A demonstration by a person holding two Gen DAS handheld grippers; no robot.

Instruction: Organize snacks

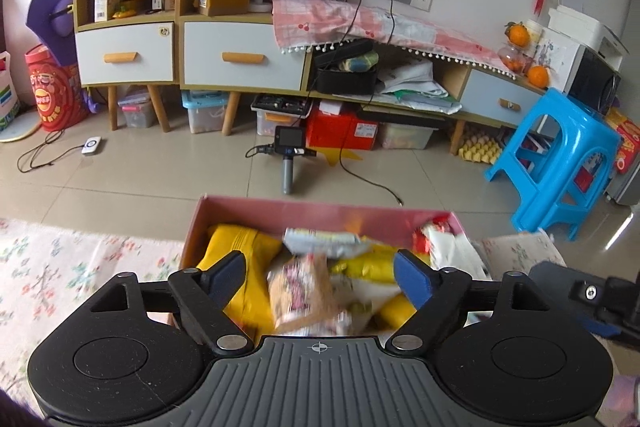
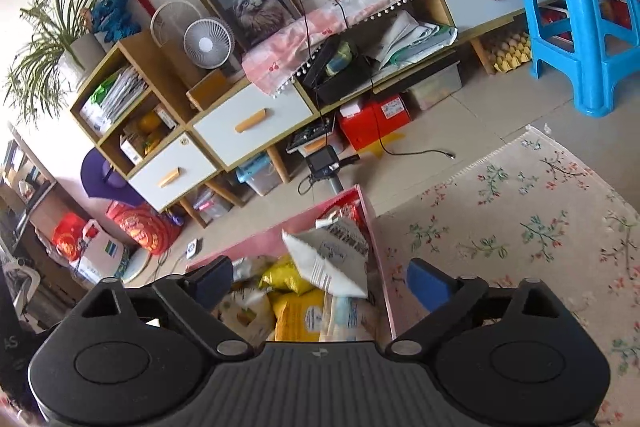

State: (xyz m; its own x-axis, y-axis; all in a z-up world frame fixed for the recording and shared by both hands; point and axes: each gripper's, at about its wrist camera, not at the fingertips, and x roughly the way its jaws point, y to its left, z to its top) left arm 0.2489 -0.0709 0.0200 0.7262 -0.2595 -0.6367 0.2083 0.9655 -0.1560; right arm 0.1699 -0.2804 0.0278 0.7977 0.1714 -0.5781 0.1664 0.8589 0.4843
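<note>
We hold the left claw [image 1: 318, 277] wide apart above the pink box [image 1: 320, 213], with nothing gripped between its blue pads; a blurred brown and pink packet [image 1: 304, 293] lies loose under the gap, among the other snacks. Beside it in the box sit a yellow bag [image 1: 240, 247] on the left, a pale packet [image 1: 320, 241] toward the far wall, and a white bag [image 1: 452, 251] at the right end.

Our right claw [image 2: 320, 283] is spread wide too and grips nothing. Its left pad hangs over the box, while its right pad hangs outside the box wall, over the flowered cloth [image 2: 520, 227] that covers the tabletop. Between the pads, a white bag with dark print [image 2: 332, 255] stands tilted against the right wall of the box, with a red packet [image 2: 348, 209] behind it and yellow bags [image 2: 298, 311] lower down.

Beyond the box lies the tiled floor [image 1: 160, 183], where a small camera on a handle [image 1: 289, 151] stands. A blue stool [image 1: 560, 163] sits to the right, and low cabinets with white drawers [image 1: 240, 55] line the wall.
</note>
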